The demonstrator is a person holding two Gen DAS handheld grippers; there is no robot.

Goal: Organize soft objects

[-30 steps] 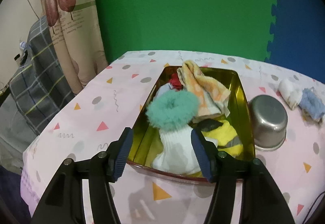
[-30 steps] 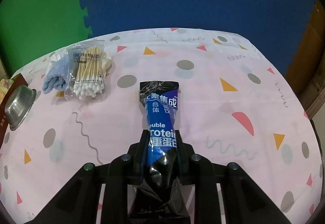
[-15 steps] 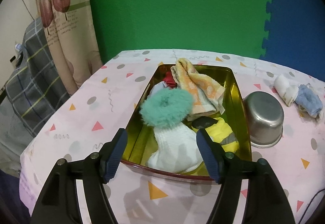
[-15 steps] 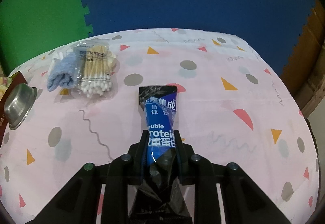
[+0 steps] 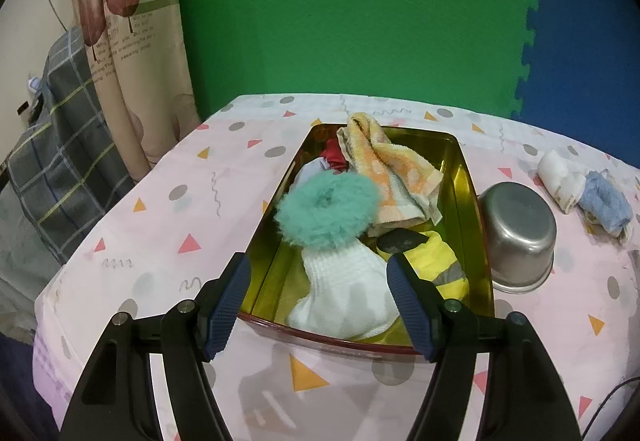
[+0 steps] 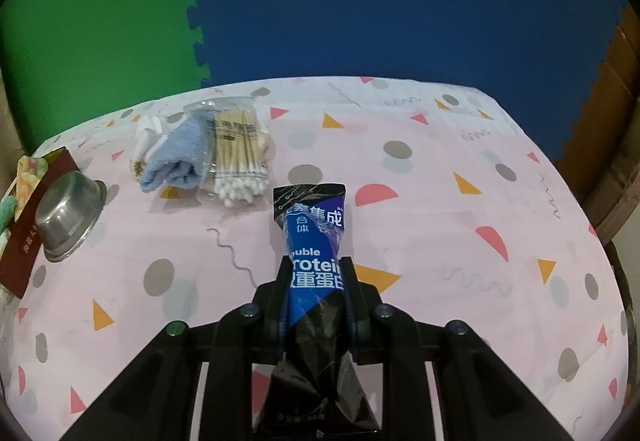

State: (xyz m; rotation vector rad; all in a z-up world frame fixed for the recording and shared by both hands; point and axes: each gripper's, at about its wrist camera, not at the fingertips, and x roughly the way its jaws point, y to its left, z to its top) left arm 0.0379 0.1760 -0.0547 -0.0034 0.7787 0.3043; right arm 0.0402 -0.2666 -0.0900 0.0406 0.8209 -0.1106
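Left gripper point(image 5: 318, 305) hangs released over the gold tin point(image 5: 476, 209); right gripper point(image 6: 314, 293) grasps a protein bar point(image 6: 312, 237), its bottom end cut off, seemingly.

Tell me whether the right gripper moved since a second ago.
Yes. The right gripper, shut on the protein bar, drew back and up from the cotton swabs, which sit farther off.

Left claw point(image 5: 318, 291) gapes empty above white sock point(image 5: 346, 295) in gold tin point(image 5: 478, 225).
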